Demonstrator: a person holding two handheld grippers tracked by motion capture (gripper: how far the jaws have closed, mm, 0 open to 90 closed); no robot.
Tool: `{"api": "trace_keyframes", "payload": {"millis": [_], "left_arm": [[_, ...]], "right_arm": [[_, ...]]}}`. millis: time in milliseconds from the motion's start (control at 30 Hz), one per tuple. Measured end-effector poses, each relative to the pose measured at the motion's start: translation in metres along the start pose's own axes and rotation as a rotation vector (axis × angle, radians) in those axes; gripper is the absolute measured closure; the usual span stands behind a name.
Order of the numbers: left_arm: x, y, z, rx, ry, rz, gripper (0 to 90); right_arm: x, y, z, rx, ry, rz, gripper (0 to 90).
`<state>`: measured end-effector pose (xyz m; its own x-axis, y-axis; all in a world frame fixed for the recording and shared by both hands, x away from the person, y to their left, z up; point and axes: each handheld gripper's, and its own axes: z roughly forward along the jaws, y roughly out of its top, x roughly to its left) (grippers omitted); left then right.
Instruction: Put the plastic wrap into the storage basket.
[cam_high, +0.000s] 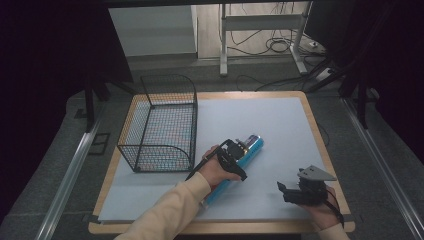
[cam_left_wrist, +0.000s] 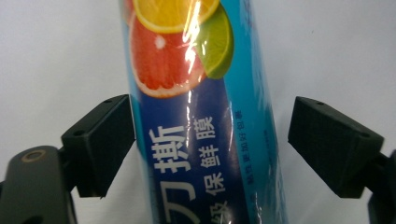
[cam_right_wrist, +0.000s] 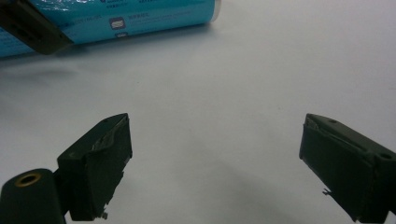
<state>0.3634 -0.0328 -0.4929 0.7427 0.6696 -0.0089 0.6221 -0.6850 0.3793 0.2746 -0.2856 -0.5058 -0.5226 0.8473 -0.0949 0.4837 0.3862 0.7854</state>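
- Sitting on a wooden table (cam_high: 320, 145), white mat (cam_high: 260, 125) covering nearly the whole top; only a thin wood border left bare at the edges.
- Standing at roughly 9 o'clock on the mat: black wire basket (cam_high: 160, 125), open-topped, nothing visible inside, near the left edge.
- Lying flat near mat centre, slightly toward 6 o'clock: blue cling-film tube (cam_high: 246, 152), long axis running from about 7 o'clock to 1 o'clock, far cap end pointing away from the person.
- Poised over the tube's middle: left gripper (cam_left_wrist: 210, 144), jaws spread, one either side of the tube; left pad close against or just touching the wrap, right pad clearly apart with a gap; no pinch yet.
- Judged step: lining up the grasp on the tube, ahead of closing.
- Next move likely needs: centring so both pads meet the round wall evenly, then squeezing across the width; round glossy wrap probably prone to rolling or slipping if pressed off-centre.
- Likely destination, as a guess: the basket at 9 o'clock; long tube may need tilting or turning to clear the tall wire walls.
- Resting at about 5 o'clock on the mat: right gripper (cam_high: 300, 192), jaws wide apart, nothing between them, well apart from the tube.
- Open room: broad bare mat from 12 to 3 o'clock; short clear path from tube to basket; right gripper near the front-right table edge.
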Motion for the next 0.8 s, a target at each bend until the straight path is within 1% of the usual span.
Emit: {"api": "trace_keyframes", "payload": {"millis": [67, 133, 167, 200, 367, 467, 533, 600, 667, 733, 800], "left_arm": [[0.001, 0.0, 0.002, 0.004, 0.001, -0.008, 17.5], [0.001, -0.001, 0.004, 0.014, 0.005, -0.002, 21.4], [0.0, -0.001, 0.004, 0.015, 0.023, 0.007, 23.0], [0.0, -0.002, 0.004, 0.011, 0.033, 0.008, 26.4], [0.003, -0.001, 0.003, 0.012, 0.01, -0.025, 29.0], [0.006, 0.0, 0.002, 0.021, -0.004, -0.036, 29.6], [0.006, 0.0, 0.002, 0.013, -0.014, -0.058, 29.7], [0.007, 0.001, 0.001, 0.025, -0.018, -0.046, 29.9], [0.008, 0.001, 0.0, 0.016, -0.026, -0.047, 30.1], [0.009, 0.002, -0.003, 0.017, -0.028, -0.033, 30.3], [0.01, 0.003, -0.007, 0.008, -0.038, -0.031, 30.4]], "right_arm": [[0.0, 0.0, 0.0, 0.002, -0.002, 0.001, 9.7], [0.0, 0.0, 0.0, 0.002, -0.002, 0.0, 9.8], [0.0, 0.0, 0.0, 0.002, -0.002, 0.0, 9.8], [0.0, 0.0, 0.0, 0.003, -0.001, 0.0, 9.8], [0.0, 0.0, 0.001, 0.005, 0.0, -0.002, 9.8], [0.001, 0.0, 0.0, 0.002, -0.001, 0.002, 9.8], [0.001, 0.0, 0.0, 0.002, -0.001, 0.002, 9.8], [0.001, 0.0, -0.001, -0.001, -0.001, 0.001, 9.8], [0.0, 0.001, -0.001, -0.002, -0.002, 0.002, 9.8], [0.0, 0.001, -0.001, -0.005, -0.003, 0.003, 9.8], [0.0, 0.001, -0.001, -0.006, -0.004, 0.003, 9.8]]}}
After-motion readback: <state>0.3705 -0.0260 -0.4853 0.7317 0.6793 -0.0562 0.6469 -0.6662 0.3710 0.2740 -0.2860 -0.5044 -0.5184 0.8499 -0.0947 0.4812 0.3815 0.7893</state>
